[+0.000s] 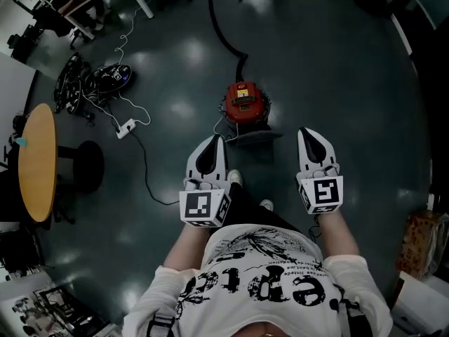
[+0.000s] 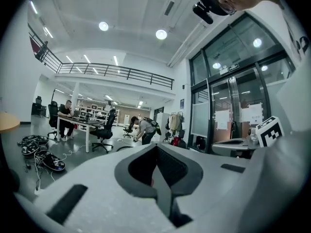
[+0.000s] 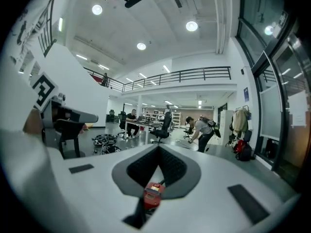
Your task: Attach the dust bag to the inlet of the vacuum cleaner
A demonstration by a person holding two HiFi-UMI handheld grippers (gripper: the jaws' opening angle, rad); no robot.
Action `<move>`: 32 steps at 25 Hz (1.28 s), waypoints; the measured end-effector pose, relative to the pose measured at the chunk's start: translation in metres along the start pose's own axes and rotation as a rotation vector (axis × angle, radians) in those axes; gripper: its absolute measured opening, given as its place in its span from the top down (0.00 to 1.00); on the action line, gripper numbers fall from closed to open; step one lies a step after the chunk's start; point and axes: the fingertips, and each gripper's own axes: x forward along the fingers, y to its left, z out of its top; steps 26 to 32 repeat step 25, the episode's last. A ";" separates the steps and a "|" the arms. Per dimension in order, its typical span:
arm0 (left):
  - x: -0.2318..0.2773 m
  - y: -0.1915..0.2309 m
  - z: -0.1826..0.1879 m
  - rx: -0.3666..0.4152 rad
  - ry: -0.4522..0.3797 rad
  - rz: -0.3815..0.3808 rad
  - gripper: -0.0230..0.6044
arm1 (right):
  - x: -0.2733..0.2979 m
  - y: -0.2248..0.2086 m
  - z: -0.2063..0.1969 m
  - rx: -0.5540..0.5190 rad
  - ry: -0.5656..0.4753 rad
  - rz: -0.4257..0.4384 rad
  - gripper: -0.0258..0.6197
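Person stands on a dark floor, both tongs held out level in front of the chest, well above the vacuum cleaner

Left gripper: jaws pressed together, nothing between them. Right gripper: same, jaws together and empty. In the right gripper view the red vacuum shows low down past the closed jaws, but it is far off on the floor, not pinched

The vacuum sits on the floor just ahead of the person's shoes, with its black hose running away toward the top of the head view. A flat grey piece lies against the near side of the vacuum. It could be the dust bag or an opened cover; too small to tell which. No bag is visible anywhere else

Progress, as a judgement: neither gripper carries a bag or touches the vacuum, so no attaching is happening right now. Whether the bag already sits on the inlet cannot be read from here. If it does not, everything is left: reach down, pick up the bag, line its collar up with the inlet, press it on

Around: round wooden table at left, a power strip with cables on the floor
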 end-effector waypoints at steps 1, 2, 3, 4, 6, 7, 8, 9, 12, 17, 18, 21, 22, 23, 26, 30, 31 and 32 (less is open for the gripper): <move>-0.005 -0.003 0.002 0.001 -0.008 -0.001 0.96 | -0.006 0.001 0.001 -0.004 0.000 -0.001 0.96; -0.010 -0.006 0.003 0.003 -0.015 0.000 0.96 | -0.011 0.002 0.002 -0.007 -0.003 -0.004 0.96; -0.015 -0.009 0.004 0.006 -0.020 0.000 0.96 | -0.016 0.003 0.004 -0.009 -0.008 -0.006 0.96; -0.020 -0.011 0.004 0.009 -0.023 0.000 0.96 | -0.021 0.006 0.006 -0.010 -0.015 -0.008 0.96; -0.028 -0.016 0.006 0.014 -0.030 0.002 0.96 | -0.030 0.011 0.010 -0.014 -0.029 -0.003 0.96; -0.031 -0.018 0.008 0.017 -0.034 0.003 0.96 | -0.034 0.014 0.013 -0.015 -0.034 0.002 0.96; -0.033 -0.020 0.011 0.019 -0.039 0.005 0.96 | -0.037 0.016 0.015 -0.015 -0.037 0.008 0.96; -0.036 -0.022 0.013 0.021 -0.046 0.007 0.96 | -0.041 0.018 0.016 -0.015 -0.036 0.014 0.96; -0.044 -0.030 0.017 0.022 -0.064 -0.001 0.96 | -0.049 0.024 0.013 -0.021 -0.007 0.028 0.96; -0.048 -0.036 0.016 -0.012 -0.067 -0.007 0.96 | -0.054 0.024 0.016 -0.055 -0.006 0.042 0.96; -0.049 -0.037 0.016 -0.013 -0.065 -0.006 0.96 | -0.055 0.023 0.018 -0.056 -0.006 0.040 0.96; -0.052 -0.036 0.015 -0.021 -0.056 -0.005 0.96 | -0.056 0.026 0.020 -0.058 -0.003 0.044 0.96; -0.053 -0.036 0.014 -0.036 -0.055 -0.008 0.96 | -0.057 0.028 0.018 -0.060 -0.002 0.048 0.96; -0.053 -0.036 0.012 -0.056 -0.054 -0.012 0.96 | -0.058 0.029 0.017 -0.062 -0.001 0.052 0.96; -0.054 -0.036 0.010 -0.099 -0.055 -0.019 0.96 | -0.059 0.031 0.014 -0.066 0.000 0.060 0.96; -0.054 -0.036 0.010 -0.099 -0.055 -0.019 0.96 | -0.059 0.031 0.014 -0.066 0.000 0.060 0.96; -0.054 -0.036 0.010 -0.099 -0.055 -0.019 0.96 | -0.059 0.031 0.014 -0.066 0.000 0.060 0.96; -0.054 -0.036 0.010 -0.099 -0.055 -0.019 0.96 | -0.059 0.031 0.014 -0.066 0.000 0.060 0.96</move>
